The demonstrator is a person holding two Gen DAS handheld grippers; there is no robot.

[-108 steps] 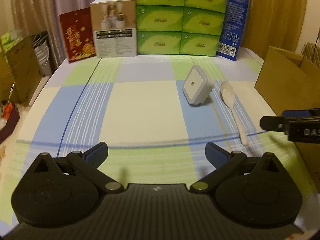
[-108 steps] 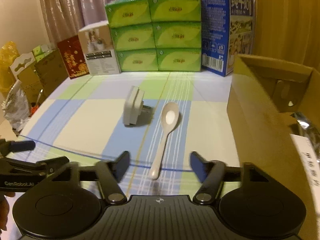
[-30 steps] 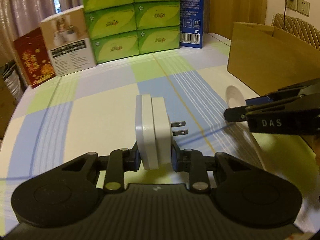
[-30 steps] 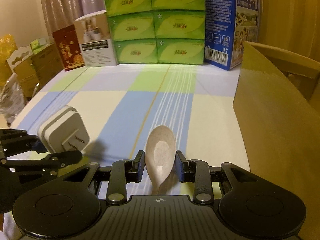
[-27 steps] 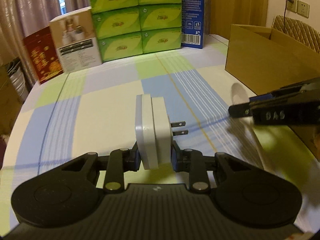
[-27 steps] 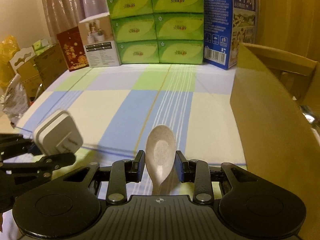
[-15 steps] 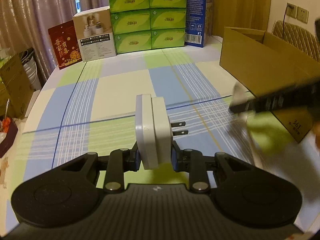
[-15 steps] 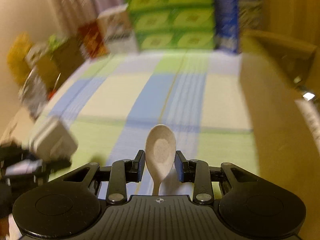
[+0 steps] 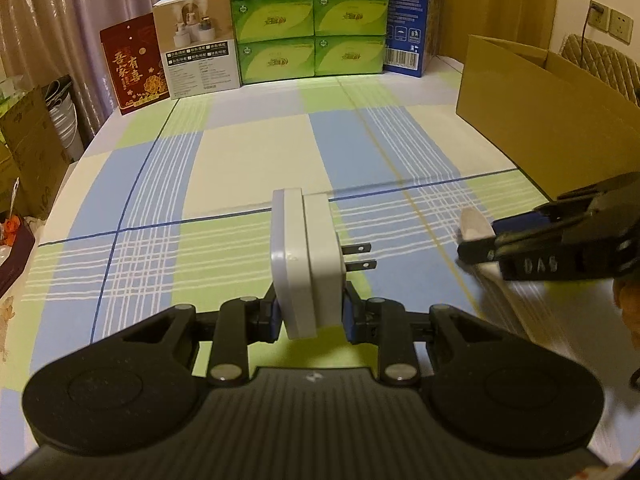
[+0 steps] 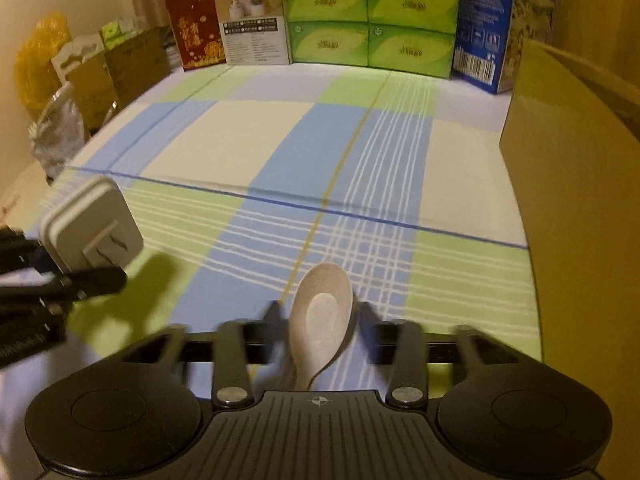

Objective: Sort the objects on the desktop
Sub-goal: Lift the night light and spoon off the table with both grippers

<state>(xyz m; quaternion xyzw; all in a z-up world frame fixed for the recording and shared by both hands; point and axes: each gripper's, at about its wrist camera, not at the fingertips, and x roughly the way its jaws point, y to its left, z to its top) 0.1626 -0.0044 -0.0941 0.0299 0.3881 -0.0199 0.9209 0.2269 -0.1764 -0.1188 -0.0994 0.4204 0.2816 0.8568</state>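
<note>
Green tissue packs (image 9: 310, 20), blue carton (image 9: 408, 20), red box (image 9: 134, 70), perhaps gift packaging

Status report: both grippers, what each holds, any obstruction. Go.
Left gripper shut on plug adapter, held off the tablecloth. Right gripper fingers just opening, spoon loose between them. Cardboard box close on the right; nothing blocking.

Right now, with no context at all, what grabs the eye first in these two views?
The white plug adapter clamped in the left gripper, prongs pointing right, fills the middle of the left view. In the right view a pale spoon sits between the right gripper's jaws, which have just been opening and no longer press it. Green tissue boxes are stacked at the table's far edge.
</note>
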